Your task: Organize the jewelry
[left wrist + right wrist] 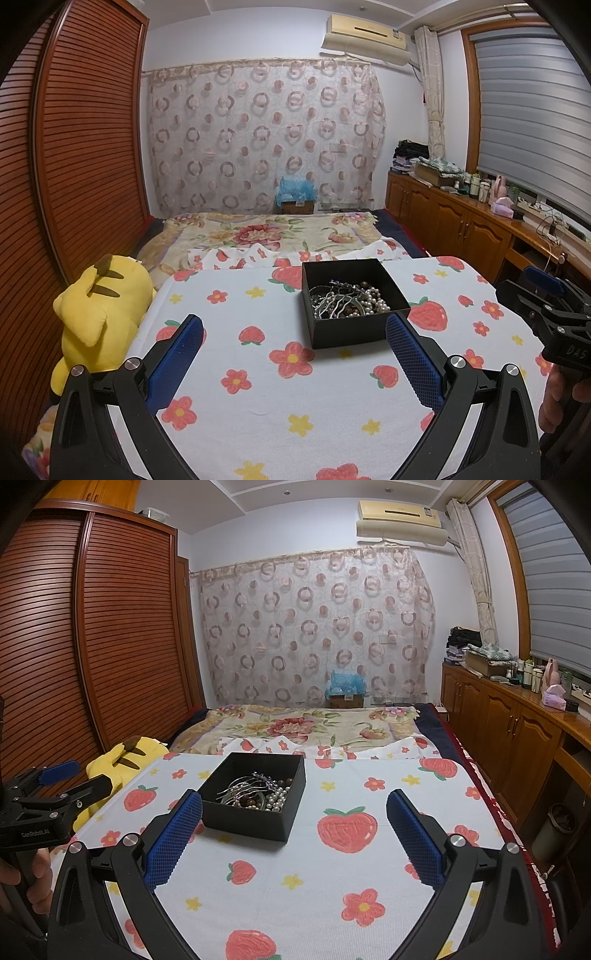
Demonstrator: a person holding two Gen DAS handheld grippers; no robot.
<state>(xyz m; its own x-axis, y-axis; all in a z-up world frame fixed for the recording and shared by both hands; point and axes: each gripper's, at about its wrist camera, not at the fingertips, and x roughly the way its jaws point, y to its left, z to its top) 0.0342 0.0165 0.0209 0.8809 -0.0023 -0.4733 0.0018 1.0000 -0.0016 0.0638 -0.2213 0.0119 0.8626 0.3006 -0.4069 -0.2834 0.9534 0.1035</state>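
Blue ribbed pads of the left gripper [294, 334] are standing wide apart over the strawberry-print cloth [258, 398], gripping nothing. The right gripper [294, 810] is likewise spreading its jaws wide, with nothing between them.

Ahead of the left jaws and toward their right finger, a black open box [354, 326] is sitting on the cloth, its near corner just beside that finger's tip. From the right wrist view the same box [255, 821] is lying ahead by the left finger, turned corner-on.

Inside, a silver hair comb [246, 785] is resting across a tangle of pearl beads [277, 800] and brown beads; its teeth are running toward the jaws.

Only the left view is showing the yellow plush toy [99, 317] in full, left of the jaws; the right view is catching just part of it behind the other gripper.
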